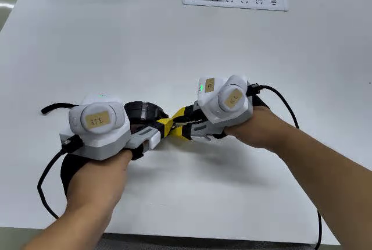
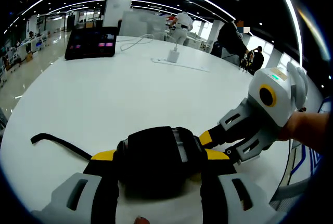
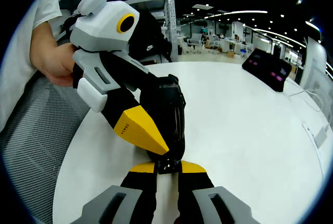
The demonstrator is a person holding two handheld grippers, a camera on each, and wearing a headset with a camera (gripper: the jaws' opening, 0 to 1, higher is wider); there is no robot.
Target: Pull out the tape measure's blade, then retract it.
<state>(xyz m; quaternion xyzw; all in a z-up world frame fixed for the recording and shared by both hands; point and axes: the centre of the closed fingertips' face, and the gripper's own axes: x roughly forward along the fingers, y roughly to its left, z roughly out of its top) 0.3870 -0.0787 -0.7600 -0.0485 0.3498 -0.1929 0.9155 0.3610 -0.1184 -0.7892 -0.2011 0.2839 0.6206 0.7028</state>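
Now one tape measure (image 1: 142, 110) and two grippers at a white table (image 1: 174, 46)
Jaws of the left gripper (image 2: 158, 155) stand wide, clamping the black case (image 2: 156, 143); those of the right gripper (image 3: 167, 168) are nearly closed, pinching a small tab (image 3: 167, 164) at the case's end

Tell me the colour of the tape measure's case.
Black case, clearest in the left gripper view.

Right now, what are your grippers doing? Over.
Left gripper shut on tape measure. Right gripper shut on blade tip. Not pulled out yet. Strap lies aside.
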